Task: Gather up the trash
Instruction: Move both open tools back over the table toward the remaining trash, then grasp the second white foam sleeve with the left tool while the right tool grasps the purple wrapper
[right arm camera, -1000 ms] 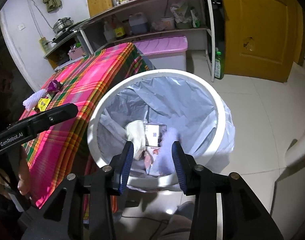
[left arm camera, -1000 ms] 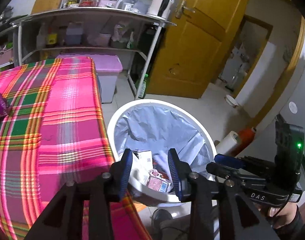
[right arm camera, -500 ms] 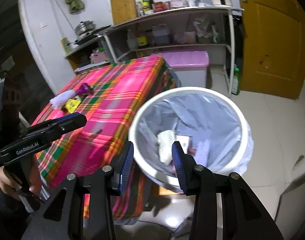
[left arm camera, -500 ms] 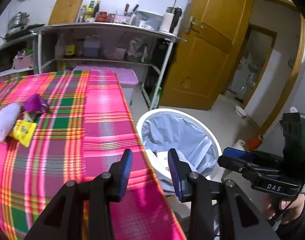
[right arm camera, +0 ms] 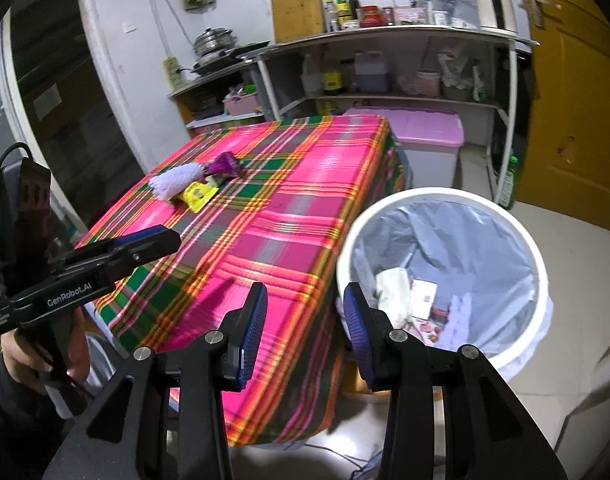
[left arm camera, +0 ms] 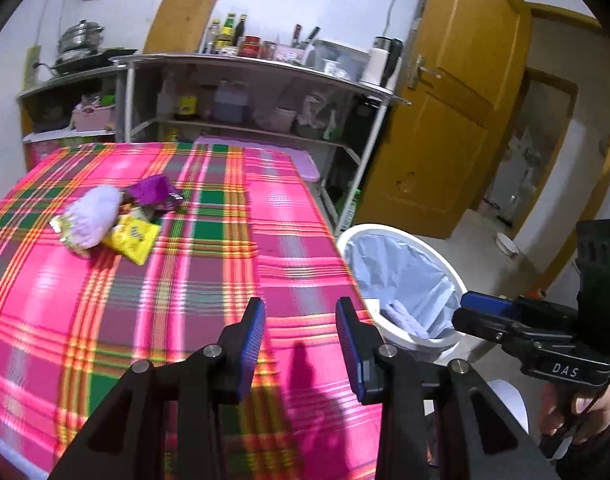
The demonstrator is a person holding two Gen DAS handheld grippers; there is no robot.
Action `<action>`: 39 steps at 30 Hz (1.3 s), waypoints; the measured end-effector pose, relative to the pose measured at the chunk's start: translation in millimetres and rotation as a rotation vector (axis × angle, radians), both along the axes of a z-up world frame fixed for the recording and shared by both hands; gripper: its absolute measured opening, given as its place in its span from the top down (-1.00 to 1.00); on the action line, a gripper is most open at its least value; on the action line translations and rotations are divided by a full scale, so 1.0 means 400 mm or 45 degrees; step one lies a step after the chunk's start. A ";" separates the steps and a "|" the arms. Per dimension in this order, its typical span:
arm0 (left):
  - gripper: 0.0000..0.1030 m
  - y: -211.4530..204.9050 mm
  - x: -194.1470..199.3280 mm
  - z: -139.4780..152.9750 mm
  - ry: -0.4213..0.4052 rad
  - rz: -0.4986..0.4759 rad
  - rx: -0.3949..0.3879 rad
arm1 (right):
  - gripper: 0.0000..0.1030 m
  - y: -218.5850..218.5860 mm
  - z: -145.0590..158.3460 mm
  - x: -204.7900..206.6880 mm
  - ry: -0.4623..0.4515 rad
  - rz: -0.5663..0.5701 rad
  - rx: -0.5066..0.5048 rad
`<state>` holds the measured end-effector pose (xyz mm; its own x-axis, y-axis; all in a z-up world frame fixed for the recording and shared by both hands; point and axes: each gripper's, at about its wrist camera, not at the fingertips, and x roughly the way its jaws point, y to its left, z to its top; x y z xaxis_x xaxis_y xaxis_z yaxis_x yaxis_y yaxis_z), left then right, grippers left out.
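The remaining wrappers (left arm camera: 135,236) (probably snack packets) are seen far up-left of the left gripper (left arm camera: 299,340), the nearer one, both grippers' fingers spread and empty.

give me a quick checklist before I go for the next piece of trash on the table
1. Left tongs empty and open: ok.
2. Right tongs empty and open: ok.
3. Trash left on the tablecloth: ok, a yellow packet, purple wrapper and white fluffy thing.
4. Path across the cloth free: ok.
5. Bin beside the table, liner open: ok.
6. More scraps under the pile: cannot tell.
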<state>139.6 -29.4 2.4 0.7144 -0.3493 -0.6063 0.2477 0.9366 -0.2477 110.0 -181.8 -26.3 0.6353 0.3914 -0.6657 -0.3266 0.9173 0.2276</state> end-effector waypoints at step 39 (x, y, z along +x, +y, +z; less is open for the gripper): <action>0.08 0.331 0.215 -0.018 0.056 0.395 0.016 | -0.03 0.254 0.032 0.263 -0.058 0.232 -0.071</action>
